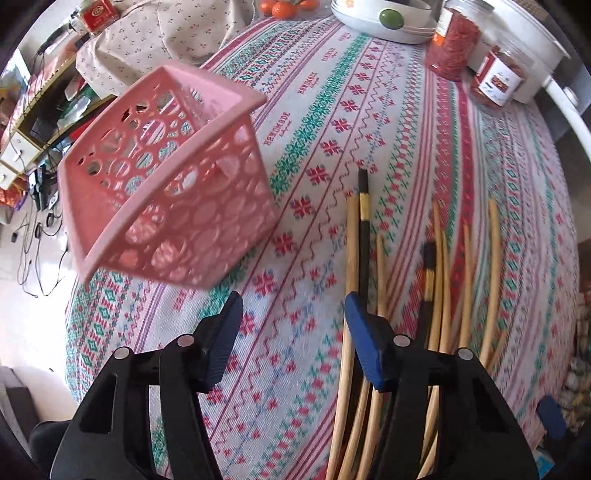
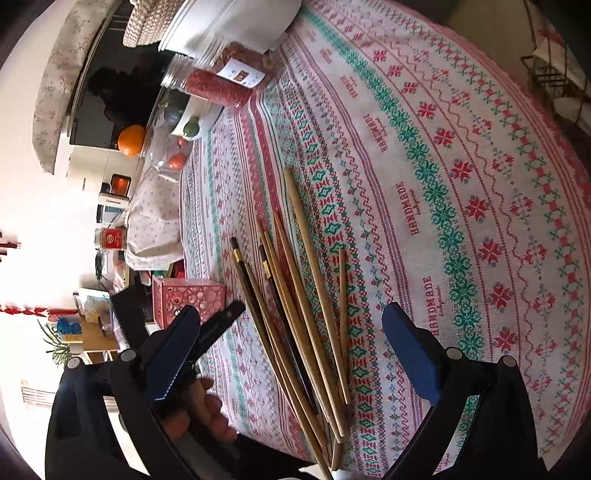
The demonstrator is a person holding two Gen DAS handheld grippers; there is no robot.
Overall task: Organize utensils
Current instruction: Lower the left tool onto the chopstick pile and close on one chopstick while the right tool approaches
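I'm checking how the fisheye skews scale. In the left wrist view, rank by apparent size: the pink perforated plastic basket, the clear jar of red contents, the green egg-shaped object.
1. Pink perforated plastic basket, largest, though it is nearest the camera.
2. Clear jar of red contents.
3. Green egg-shaped object, smallest.

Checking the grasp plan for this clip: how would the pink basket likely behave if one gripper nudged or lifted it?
The pink basket looks like thin perforated plastic, so probably light and apt to slide on the tablecloth. Tall and seemingly empty, it may tip if pushed near its rim.

chopsticks between open gripper fingers
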